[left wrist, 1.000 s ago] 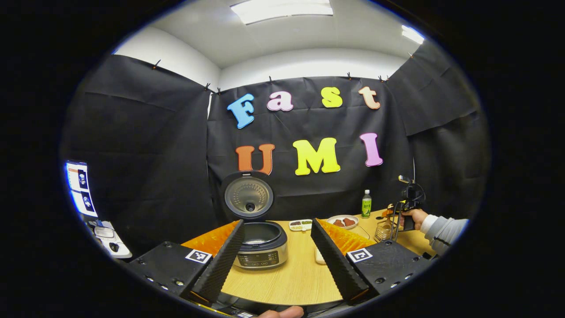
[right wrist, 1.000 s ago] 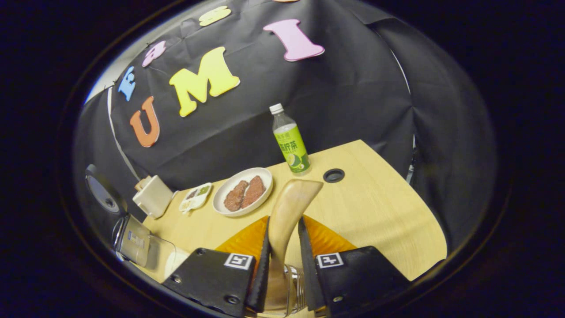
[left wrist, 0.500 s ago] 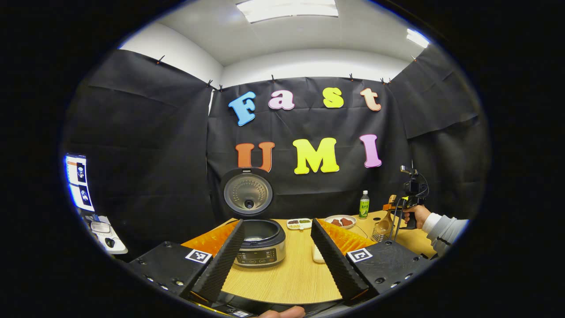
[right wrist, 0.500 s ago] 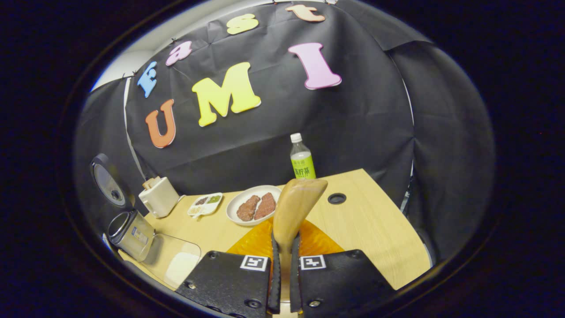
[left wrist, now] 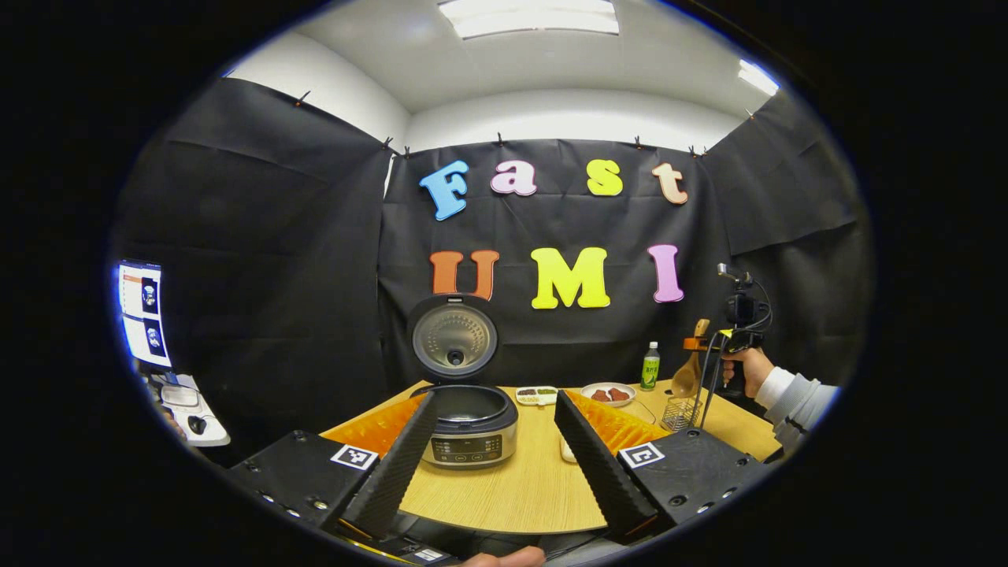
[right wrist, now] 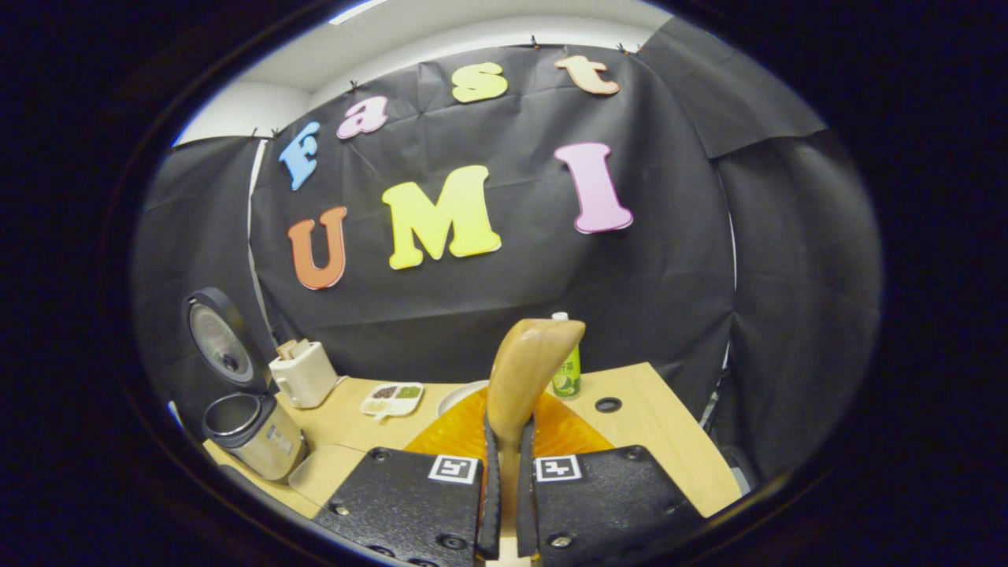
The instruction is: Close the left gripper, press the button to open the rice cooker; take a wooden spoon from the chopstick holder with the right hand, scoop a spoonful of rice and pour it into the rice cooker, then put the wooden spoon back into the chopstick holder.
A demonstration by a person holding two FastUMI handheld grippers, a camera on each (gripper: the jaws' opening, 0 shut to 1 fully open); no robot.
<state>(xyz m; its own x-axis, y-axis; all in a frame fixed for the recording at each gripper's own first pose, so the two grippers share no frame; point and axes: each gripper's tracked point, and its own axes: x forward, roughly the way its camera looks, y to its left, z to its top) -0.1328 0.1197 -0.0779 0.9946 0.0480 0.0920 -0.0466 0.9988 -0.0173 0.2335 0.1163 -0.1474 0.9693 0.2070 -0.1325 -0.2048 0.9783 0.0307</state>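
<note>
The rice cooker (left wrist: pixel 466 429) stands on the wooden table (left wrist: pixel 520 492) with its lid (left wrist: pixel 455 345) raised; it also shows at the left (right wrist: pixel 253 431) in the right gripper view. My left gripper (left wrist: pixel 494 405) hovers in front of the cooker, open and holding nothing. My right gripper (right wrist: pixel 506 425) is shut on the handle of the wooden spoon (right wrist: pixel 526 364). In the left gripper view, a hand holds that gripper (left wrist: pixel 696 345) at the far right. There the spoon (left wrist: pixel 687 379) hangs upright, bowl down, just above the wire chopstick holder (left wrist: pixel 680 411). A clear rice container (right wrist: pixel 316 471) lies right of the cooker.
At the back of the table stand a green bottle (left wrist: pixel 650 366), a plate with brown food (left wrist: pixel 609 393), a small divided dish (left wrist: pixel 537 394) and a white box (right wrist: pixel 304 374). A round cable hole (right wrist: pixel 607 404) sits at the table's right. A screen (left wrist: pixel 142 315) glows far left.
My right gripper closed tighter on the spoon handle and lifted the spoon up out of the chopstick holder. The left gripper drew back a little from the cooker and stayed open.
</note>
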